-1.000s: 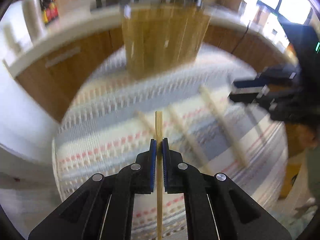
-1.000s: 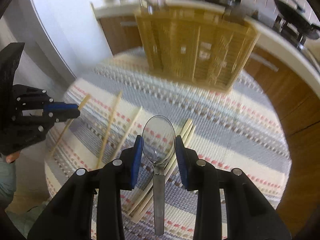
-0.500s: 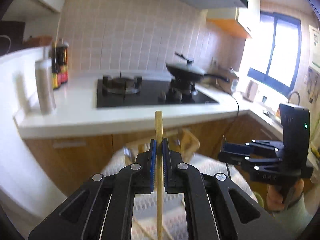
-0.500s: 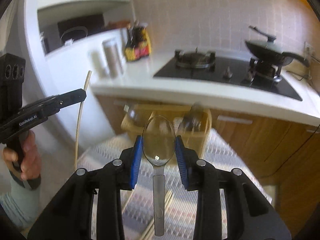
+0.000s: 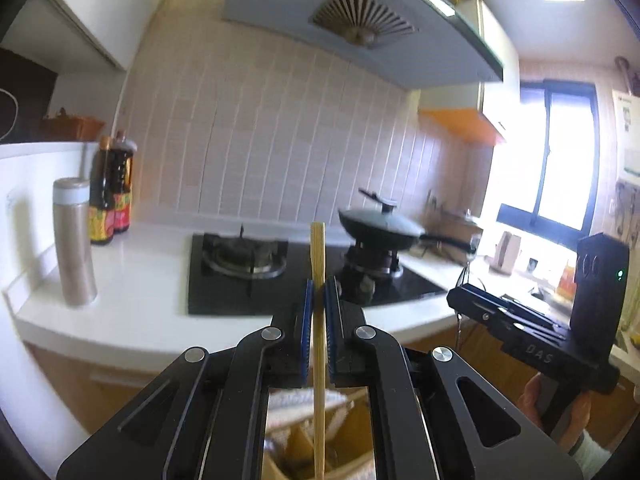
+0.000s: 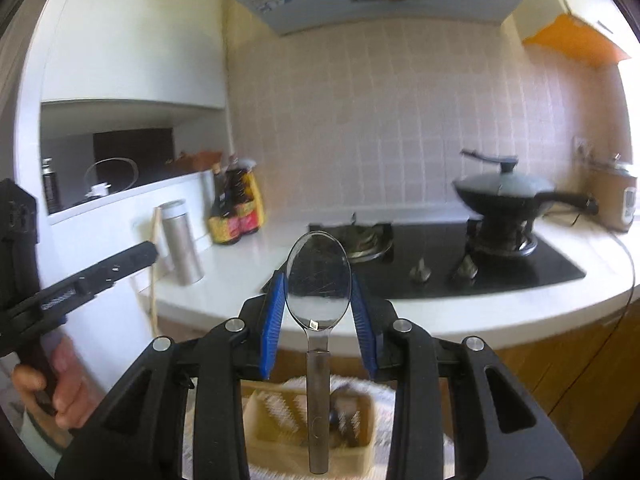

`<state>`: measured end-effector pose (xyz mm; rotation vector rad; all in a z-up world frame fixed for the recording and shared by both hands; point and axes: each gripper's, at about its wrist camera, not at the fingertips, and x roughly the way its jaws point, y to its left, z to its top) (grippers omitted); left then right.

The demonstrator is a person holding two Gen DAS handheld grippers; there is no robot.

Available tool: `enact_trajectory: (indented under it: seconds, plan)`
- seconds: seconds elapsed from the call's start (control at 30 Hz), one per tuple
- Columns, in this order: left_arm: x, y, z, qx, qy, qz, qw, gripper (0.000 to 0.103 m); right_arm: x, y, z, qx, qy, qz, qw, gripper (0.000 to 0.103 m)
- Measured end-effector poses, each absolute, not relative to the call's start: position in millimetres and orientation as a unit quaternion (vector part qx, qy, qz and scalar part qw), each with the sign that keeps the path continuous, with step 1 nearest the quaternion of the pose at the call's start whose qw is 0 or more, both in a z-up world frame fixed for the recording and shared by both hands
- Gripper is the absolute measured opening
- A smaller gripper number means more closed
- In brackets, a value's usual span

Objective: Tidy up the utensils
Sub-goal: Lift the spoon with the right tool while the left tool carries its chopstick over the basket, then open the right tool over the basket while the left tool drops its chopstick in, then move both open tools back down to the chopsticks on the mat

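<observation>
Utensils are in both grips here. Nearest in the right wrist view, the spoon stands upright with its bowl up, pinched by its edges between the blue pads of the right gripper, its handle hanging down over the wicker basket on the woven mat below. It looks like stiff, smooth metal with some weight, so a pinch on the curved bowl edges seems prone to slipping; the flat neck or handle would give a surer hold.

In the left wrist view, the left gripper is clamped on a single chopstick, held upright partway along its length, its lower end pointing toward the same basket. The stick appears light, rigid and slightly rough, so it should hold steady, though a long lever like this could pivot between the pads if bumped.

Farther off lie the white counter, a steel flask, sauce bottles, the hob and a lidded wok.
</observation>
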<state>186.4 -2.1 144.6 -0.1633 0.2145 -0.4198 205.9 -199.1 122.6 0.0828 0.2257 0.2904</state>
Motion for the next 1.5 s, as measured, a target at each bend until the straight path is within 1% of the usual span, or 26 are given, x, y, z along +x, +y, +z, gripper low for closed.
enact_trajectory:
  seconds: [0.13,0.3,0.5,0.7,0.83,0.87,0.9,0.93,0.97,1.03,1.1,1.13,1.2,1.5]
  plan:
    - [195.1,-4.1,135.7,-0.078,0.080,-0.194,0.975,0.004,220.4,-193.2,115.4,0.018,0.093,0.116,0.989,0.030]
    - [206.0,-16.0,110.2,-0.058,0.064,-0.167,0.982,0.004,235.2,-189.4,97.1,0.011,0.084,0.108,0.991,0.030]
    - [214.5,-20.0,85.3,-0.062,0.062,-0.166,0.982,0.004,244.3,-193.3,77.9,0.024,0.087,0.108,0.990,0.030]
    - [213.0,-17.4,73.1,-0.063,0.062,-0.172,0.981,0.004,246.1,-200.9,63.6,0.041,0.094,0.107,0.989,0.030]
    - [211.3,-14.1,69.7,-0.064,0.073,-0.181,0.979,0.005,242.9,-204.0,56.4,0.046,0.115,0.118,0.985,0.031]
    - [210.5,-13.5,69.5,-0.066,0.076,-0.185,0.978,0.007,239.6,-204.9,54.3,0.047,0.120,0.121,0.984,0.034]
    - [208.4,-11.7,69.1,-0.069,0.081,-0.189,0.976,0.014,236.5,-205.1,53.0,0.048,0.126,0.125,0.983,0.045]
    - [205.7,-10.3,68.6,-0.070,0.082,-0.187,0.976,0.017,233.9,-205.9,52.3,0.048,0.127,0.126,0.983,0.049]
    - [202.3,-8.9,68.8,-0.069,0.082,-0.184,0.977,0.020,229.5,-206.6,51.8,0.048,0.128,0.125,0.983,0.049]
    - [194.8,-6.0,69.9,-0.068,0.087,-0.183,0.977,0.023,220.6,-208.3,52.0,0.048,0.137,0.128,0.981,0.049]
    - [183.7,-0.6,73.5,-0.068,0.089,-0.182,0.977,0.032,211.3,-211.2,52.6,0.051,0.141,0.126,0.981,0.049]
    - [176.1,2.7,76.2,-0.066,0.090,-0.179,0.978,0.034,203.6,-213.0,53.1,0.051,0.143,0.122,0.981,0.049]
    - [162.6,7.6,80.6,-0.065,0.091,-0.176,0.978,0.035,193.0,-214.9,54.2,0.050,0.150,0.114,0.981,0.049]
    - [113.2,28.7,94.8,-0.066,0.125,-0.166,0.976,0.035,149.3,-207.1,63.2,0.032,0.213,0.098,0.971,0.049]
